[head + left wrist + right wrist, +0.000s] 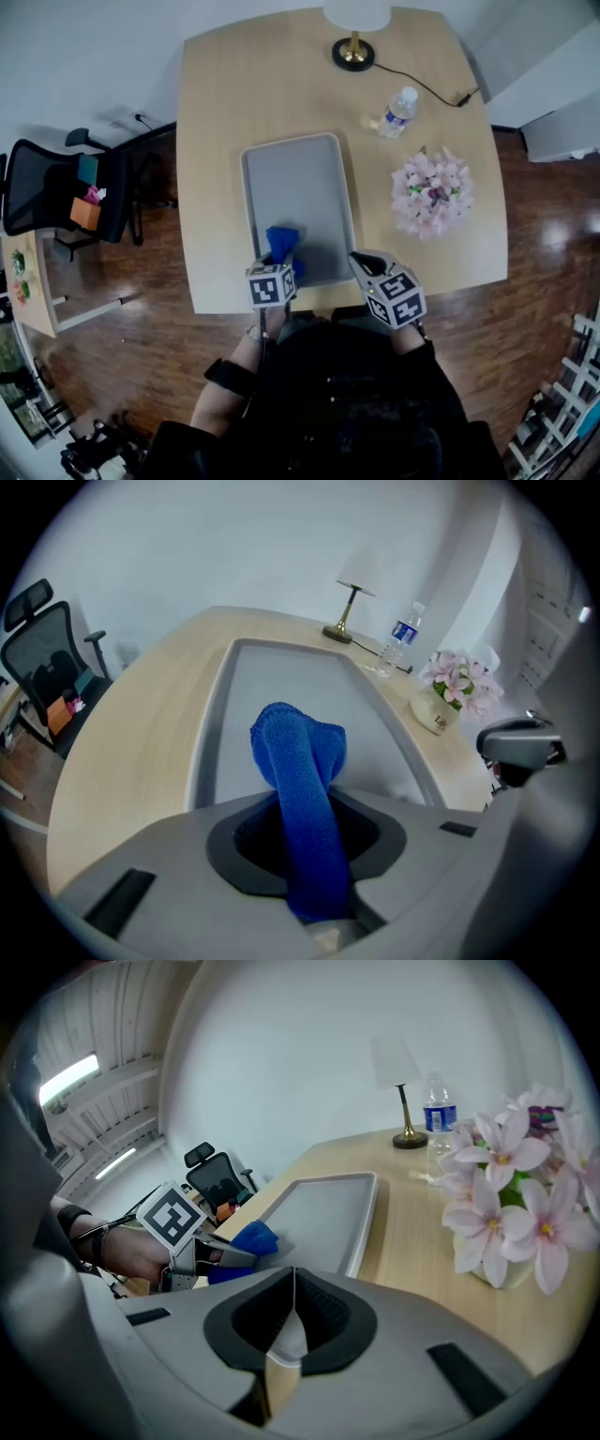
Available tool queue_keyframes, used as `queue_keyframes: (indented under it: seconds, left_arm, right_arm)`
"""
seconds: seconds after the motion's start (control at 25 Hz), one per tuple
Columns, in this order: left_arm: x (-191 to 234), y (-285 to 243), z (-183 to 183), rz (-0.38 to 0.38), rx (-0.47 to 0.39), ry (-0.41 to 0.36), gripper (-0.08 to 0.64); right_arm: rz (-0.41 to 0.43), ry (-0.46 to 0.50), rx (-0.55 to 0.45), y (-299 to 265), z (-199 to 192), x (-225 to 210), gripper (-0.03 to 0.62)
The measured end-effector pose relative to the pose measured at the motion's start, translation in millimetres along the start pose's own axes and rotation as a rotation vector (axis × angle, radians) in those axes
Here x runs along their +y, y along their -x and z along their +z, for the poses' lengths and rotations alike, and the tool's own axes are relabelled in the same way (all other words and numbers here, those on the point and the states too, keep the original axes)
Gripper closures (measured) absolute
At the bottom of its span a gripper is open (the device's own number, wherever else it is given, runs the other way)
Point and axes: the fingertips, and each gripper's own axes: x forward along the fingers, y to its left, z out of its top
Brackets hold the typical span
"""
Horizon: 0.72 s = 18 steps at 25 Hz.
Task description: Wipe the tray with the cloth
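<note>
Left gripper [314, 874] first: its fingers are clamped on the blue cloth [300, 761], a thick roll of it squeezed between them and bunching out past the tips. The gripper tilts steeply down and away from the person, at the near end of the tray [281, 672]. From above, the left gripper [283, 259] sits at the tray's [300, 187] near edge, and the cloth [281, 239] is on the gray floor of the tray, left of centre.

Over to the right gripper [292, 1321]: fingers shut tight, pad to pad, nothing between them. It slants down more gently. In the head view the right gripper [360, 262] has its tips at the tray's near right corner; whether they touch the rim I cannot tell.

The right gripper view gives the side angle: the cloth [246, 1239] down on the tray's [323, 1208] near end, with the left gripper's marker cube and the hand behind it. The left gripper view catches the right gripper [520, 747] at its right edge.

Beyond the tray, on the pale wood surface [225, 112], are a lamp [353, 52], a bottle [398, 111] and pink flowers [431, 192]. Only the head view shows both forearms and the chair [56, 187] off to the left.
</note>
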Motion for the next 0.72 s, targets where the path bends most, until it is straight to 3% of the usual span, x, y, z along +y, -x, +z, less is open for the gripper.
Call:
queue_keyframes:
  seconds: [0.2,0.36,0.72]
  left_arm:
    - [-78,-23,6,-0.134,0.013,-0.044,0.446]
    - [-124,-37,7,-0.182,0.037,-0.109,0.445]
    - [-156,-45,7,-0.24,0.034,-0.091,0.445]
  right_arm:
    - [-0.05,-0.046,0.003,18,-16,-17,0.577]
    - [-0.081,-0.076,0.009,33,-29,-31,0.577]
    - [-0.084,-0.077,0.011,40,-35,-38,0.577]
